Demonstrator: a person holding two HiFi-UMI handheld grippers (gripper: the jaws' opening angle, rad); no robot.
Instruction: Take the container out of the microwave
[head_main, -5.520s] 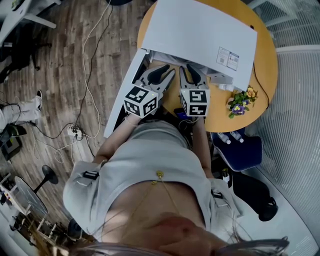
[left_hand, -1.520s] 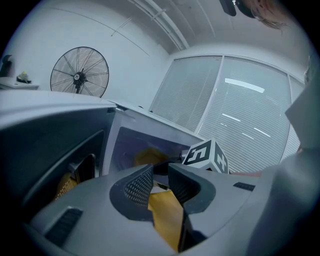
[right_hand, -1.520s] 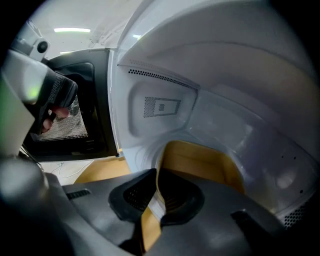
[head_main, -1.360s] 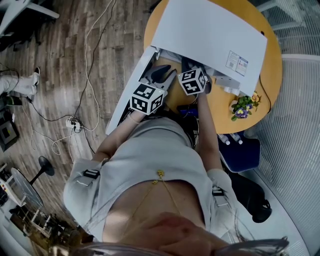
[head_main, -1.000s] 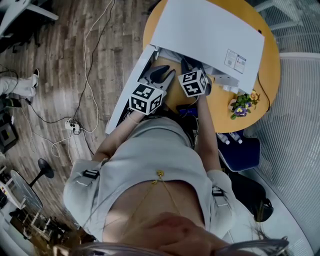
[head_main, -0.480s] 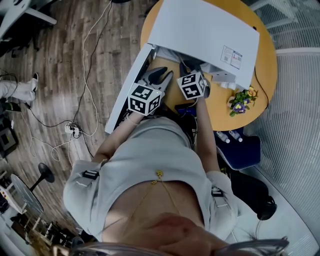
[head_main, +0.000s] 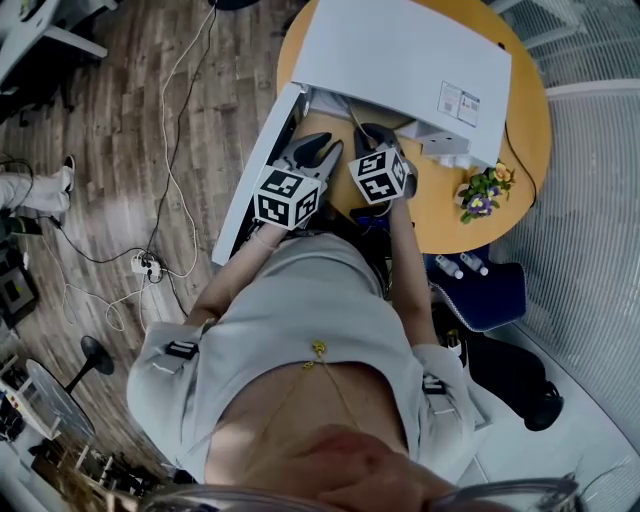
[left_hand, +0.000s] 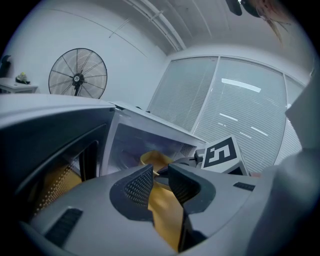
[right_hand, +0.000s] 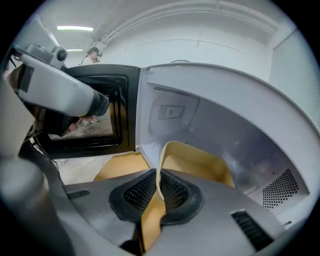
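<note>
A pale yellow container (right_hand: 200, 167) sits in the mouth of the white microwave (head_main: 400, 60), tilted with its near rim raised. My right gripper (right_hand: 158, 192) is shut on that near rim, its fingers reaching under the microwave's top edge (head_main: 375, 135). My left gripper (head_main: 315, 150) hovers just left of it, in front of the opening and beside the open door (head_main: 255, 170). Its jaws (left_hand: 160, 187) stand slightly open with nothing between them. Past them the container (left_hand: 155, 160) shows inside the cavity, with the right gripper's marker cube (left_hand: 222, 152) beside it.
The microwave stands on a round orange table (head_main: 525, 120) with a small bunch of flowers (head_main: 480, 195) at its right edge. A dark blue chair with bottles (head_main: 470, 290) is below the table. Cables (head_main: 150, 260) trail over the wooden floor at left.
Since 5.5 s ago my right gripper has tilted forward and reached into the microwave's opening. Over the last second both grippers have stayed nearly still.
</note>
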